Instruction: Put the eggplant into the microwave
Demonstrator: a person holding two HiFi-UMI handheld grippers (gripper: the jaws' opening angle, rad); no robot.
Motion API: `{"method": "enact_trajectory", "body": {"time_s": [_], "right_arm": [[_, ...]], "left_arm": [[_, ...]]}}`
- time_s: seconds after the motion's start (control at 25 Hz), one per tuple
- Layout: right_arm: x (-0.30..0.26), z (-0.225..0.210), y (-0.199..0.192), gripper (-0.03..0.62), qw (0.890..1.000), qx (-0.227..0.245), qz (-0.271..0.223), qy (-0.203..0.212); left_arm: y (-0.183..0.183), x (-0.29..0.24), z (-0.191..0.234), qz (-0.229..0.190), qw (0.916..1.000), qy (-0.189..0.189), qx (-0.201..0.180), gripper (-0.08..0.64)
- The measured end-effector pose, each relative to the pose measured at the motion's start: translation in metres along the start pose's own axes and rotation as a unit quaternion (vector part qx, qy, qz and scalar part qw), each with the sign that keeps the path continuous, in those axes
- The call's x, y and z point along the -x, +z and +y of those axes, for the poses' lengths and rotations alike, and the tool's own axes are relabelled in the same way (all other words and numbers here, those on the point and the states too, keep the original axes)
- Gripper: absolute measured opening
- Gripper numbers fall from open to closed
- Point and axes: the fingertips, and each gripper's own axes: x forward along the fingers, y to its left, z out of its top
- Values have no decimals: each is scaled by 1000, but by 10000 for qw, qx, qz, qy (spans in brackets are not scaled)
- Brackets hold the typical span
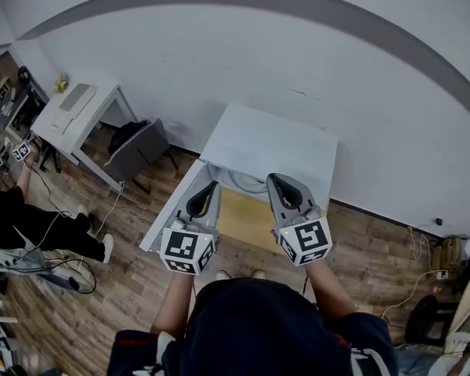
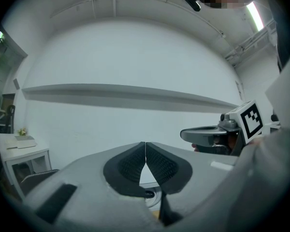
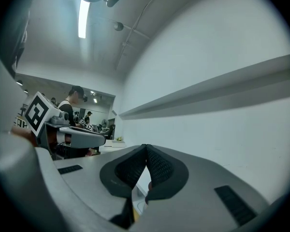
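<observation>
I see no eggplant in any view. A white box-like top (image 1: 270, 143), perhaps the microwave, stands against the wall on a wood-topped table (image 1: 247, 219). A round white rim (image 1: 247, 183) shows at its near edge. My left gripper (image 1: 211, 185) is held level over the table's left part, its pads closed tip to tip with nothing between them (image 2: 145, 144). My right gripper (image 1: 276, 178) hangs beside it, also shut and empty (image 3: 145, 147). Each gripper shows in the other's view: the right gripper (image 2: 208, 135) and the left gripper (image 3: 82, 138).
A white desk (image 1: 82, 112) stands at the back left with a dark chair (image 1: 137, 147) beside it. Another person (image 1: 31, 225) sits at the left edge holding marker cubes. Cables (image 1: 59, 269) lie on the wood floor. A white wall closes the far side.
</observation>
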Motion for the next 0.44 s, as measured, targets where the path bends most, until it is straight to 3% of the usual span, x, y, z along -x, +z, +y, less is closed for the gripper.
{"method": "enact_trajectory", "body": {"time_s": [0.44], "right_arm": [[5, 0, -4, 11, 10000, -63, 29, -55]], "left_arm": [[1, 9, 3, -5, 9999, 71, -73, 17]]}}
